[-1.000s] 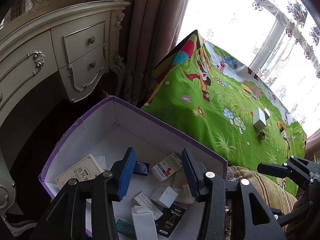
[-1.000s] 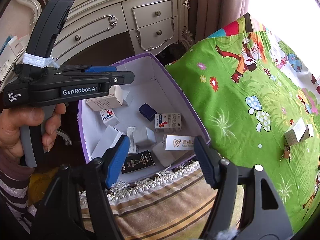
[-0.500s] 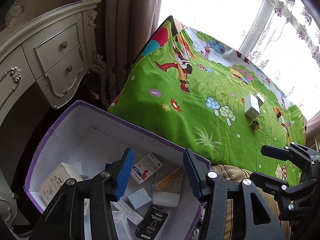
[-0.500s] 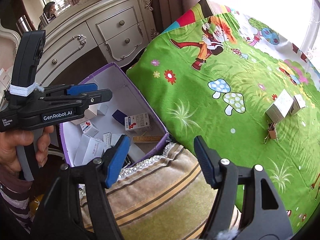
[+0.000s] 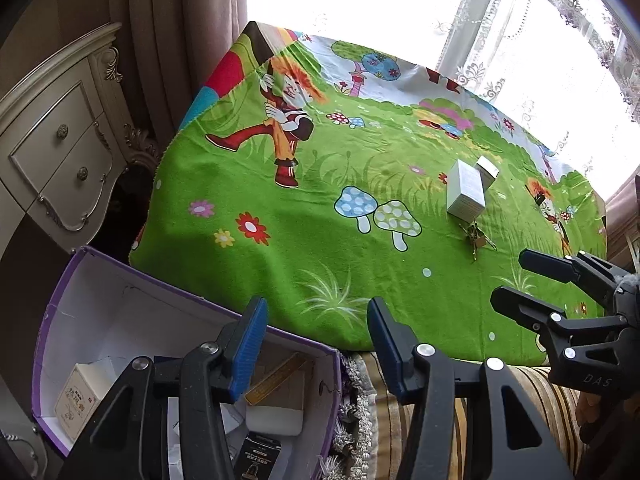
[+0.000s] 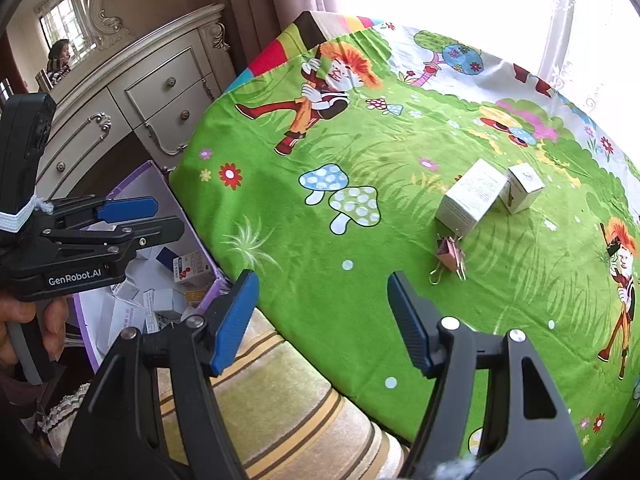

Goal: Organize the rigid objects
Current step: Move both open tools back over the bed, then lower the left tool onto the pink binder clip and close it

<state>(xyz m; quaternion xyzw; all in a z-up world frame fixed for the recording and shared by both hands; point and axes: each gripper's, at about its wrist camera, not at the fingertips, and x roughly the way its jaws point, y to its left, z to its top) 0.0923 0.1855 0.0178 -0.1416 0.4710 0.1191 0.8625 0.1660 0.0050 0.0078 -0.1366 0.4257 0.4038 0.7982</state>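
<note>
the box (image 5: 120,312) runs off the left wrist picture's bottom edge, and the left tongs (image 5: 316,344) cover much of the packets (image 5: 76,400) inside. print on the two cartons (image 6: 472,196) is too small to read. the blanket (image 6: 360,240) hides what it lies on. the hand (image 6: 24,328) is cut off at the left edge.

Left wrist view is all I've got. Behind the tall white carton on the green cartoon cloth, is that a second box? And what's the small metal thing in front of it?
Observer: Yes. The right wrist view shows a smaller white cube-shaped box in full, right beside the tall white carton, with a small dark print on one face.
Operator: And the metal thing?
Observer: A binder clip with a pink body and gold wire handles, lying just in front of the carton.
Operator: Anything in the bin I'm missing?
Observer: A white carton with red and blue print lies inside the purple-rimmed cardboard box.
</note>
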